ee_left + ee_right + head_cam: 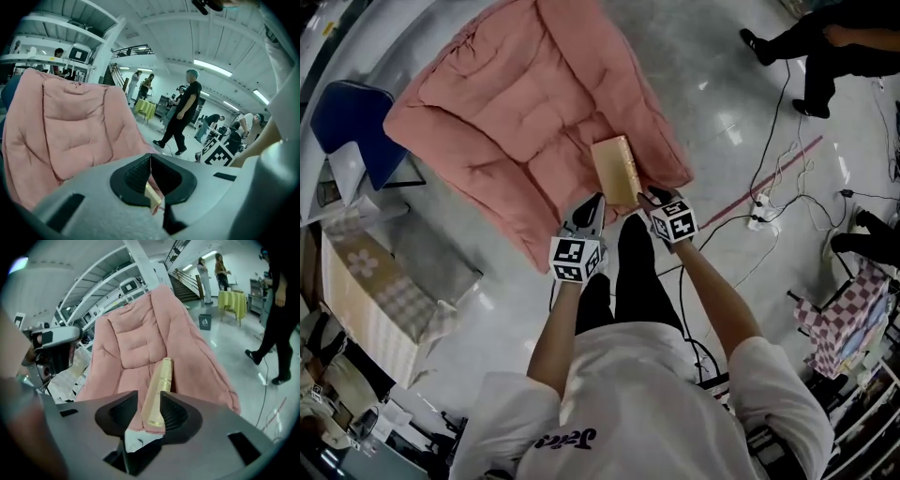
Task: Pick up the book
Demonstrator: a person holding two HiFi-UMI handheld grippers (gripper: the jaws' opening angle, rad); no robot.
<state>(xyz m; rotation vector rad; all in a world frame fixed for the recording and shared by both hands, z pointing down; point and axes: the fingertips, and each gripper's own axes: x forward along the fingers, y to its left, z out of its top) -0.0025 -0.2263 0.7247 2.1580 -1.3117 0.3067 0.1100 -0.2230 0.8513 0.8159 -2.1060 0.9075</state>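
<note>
- I'm seeing the slim tan book (617,171) lying on the quilted pink cushion (506,112), frame centre.
- Right gripper (149,397) is straddling its near end, ribbed pads partly apart.
- Left gripper (150,158) is keeping its tips together.

The left claw (151,161), its jaw tips meeting, lies over a pale yellow sliver of the book (152,194), with a pink padded chair (70,136) at left and a person in black (183,117) striding over the glossy floor (153,132) behind.
</note>
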